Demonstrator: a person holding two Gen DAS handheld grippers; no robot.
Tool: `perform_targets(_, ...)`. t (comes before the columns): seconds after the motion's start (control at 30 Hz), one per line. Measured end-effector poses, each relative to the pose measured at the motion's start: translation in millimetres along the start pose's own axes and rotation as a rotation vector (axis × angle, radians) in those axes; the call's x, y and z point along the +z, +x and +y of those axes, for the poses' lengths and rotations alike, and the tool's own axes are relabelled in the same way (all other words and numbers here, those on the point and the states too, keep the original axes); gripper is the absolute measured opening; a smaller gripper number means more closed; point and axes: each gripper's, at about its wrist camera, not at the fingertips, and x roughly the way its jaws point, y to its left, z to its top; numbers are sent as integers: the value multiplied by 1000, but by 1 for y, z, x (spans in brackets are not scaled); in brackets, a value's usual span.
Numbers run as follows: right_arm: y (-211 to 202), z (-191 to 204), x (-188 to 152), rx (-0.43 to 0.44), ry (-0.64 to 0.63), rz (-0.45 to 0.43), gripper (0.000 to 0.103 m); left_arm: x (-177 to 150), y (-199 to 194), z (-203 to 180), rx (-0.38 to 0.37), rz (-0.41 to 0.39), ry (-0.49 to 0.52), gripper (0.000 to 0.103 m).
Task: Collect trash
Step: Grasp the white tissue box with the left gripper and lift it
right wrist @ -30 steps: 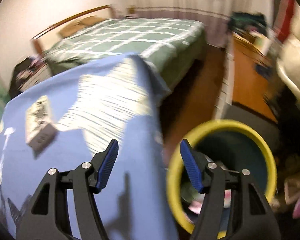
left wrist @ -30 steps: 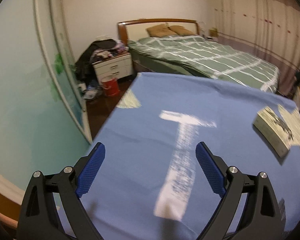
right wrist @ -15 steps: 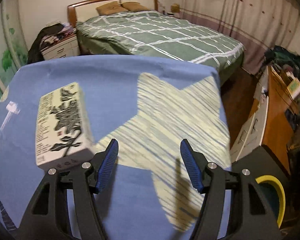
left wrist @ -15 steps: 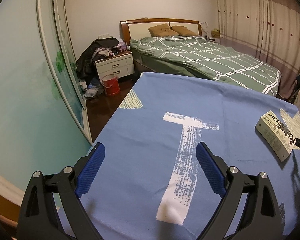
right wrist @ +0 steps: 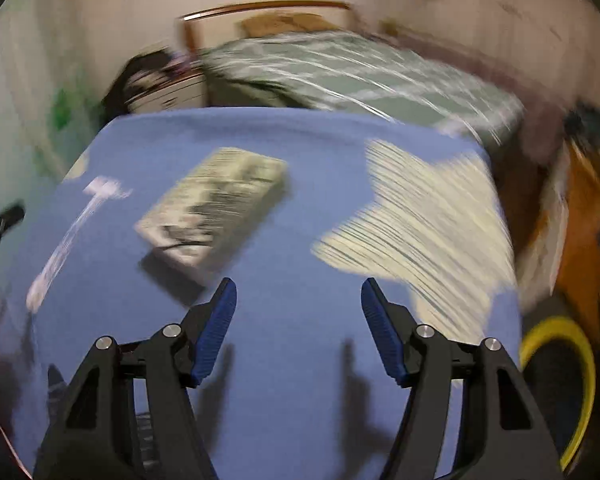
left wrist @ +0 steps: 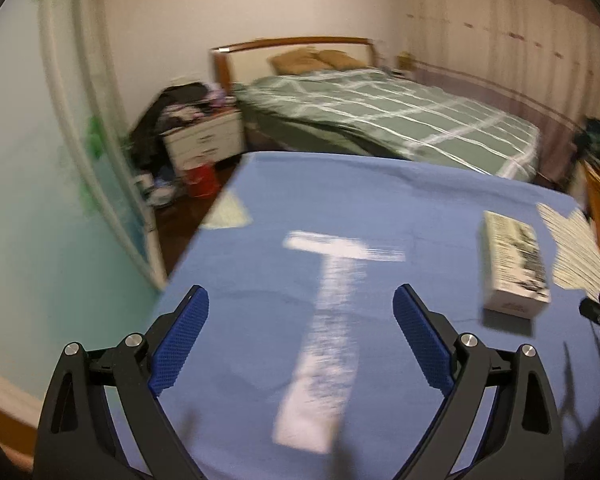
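On the blue cloth (left wrist: 380, 208) that covers the desk lies a pale printed box (left wrist: 514, 264), the one loose thing there. From the left wrist view it sits toward the right edge of the cloth, just beside a cream star print (left wrist: 576, 248) and well to the right of a white T-shaped mark (left wrist: 332, 304). From the right wrist view the same box (right wrist: 216, 208) is blurred, lying flat between the T mark (right wrist: 80, 224) on its left and the star print (right wrist: 420, 216) on its right.

Short of the box, the left gripper (left wrist: 300, 312) hangs over the T mark with its jaws spread wide and only cloth between them; the box lies off to its right, apart from it. Nearer the box, the right gripper (right wrist: 298, 308) has its jaws opening, with bare blue cloth between them; the box lies ahead and a little to the left of its left finger, not touched. A tip of the right gripper shows at the right edge of the left wrist view, just beyond the box.

Right of the cloth and lower down, a dark bin with a yellow rim (right wrist: 568, 380) stands on the floor. Beyond the far edge of the cloth stands a bed (left wrist: 400, 120) with a green checked cover, and left of the bed a white nightstand (left wrist: 204, 140) piled with clothes, a red bucket (left wrist: 200, 180) at its foot.
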Motion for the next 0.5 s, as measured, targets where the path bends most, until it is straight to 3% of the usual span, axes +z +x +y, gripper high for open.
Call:
perform_targets(0.23, -23, -62, -15, -44, 241, -51, 67, 17, 21, -71, -250, 106, 121, 92)
perform_targets(0.5, -58, -91, -23, -50, 221, -120, 74, 15, 57, -154, -358, 221, 234, 94)
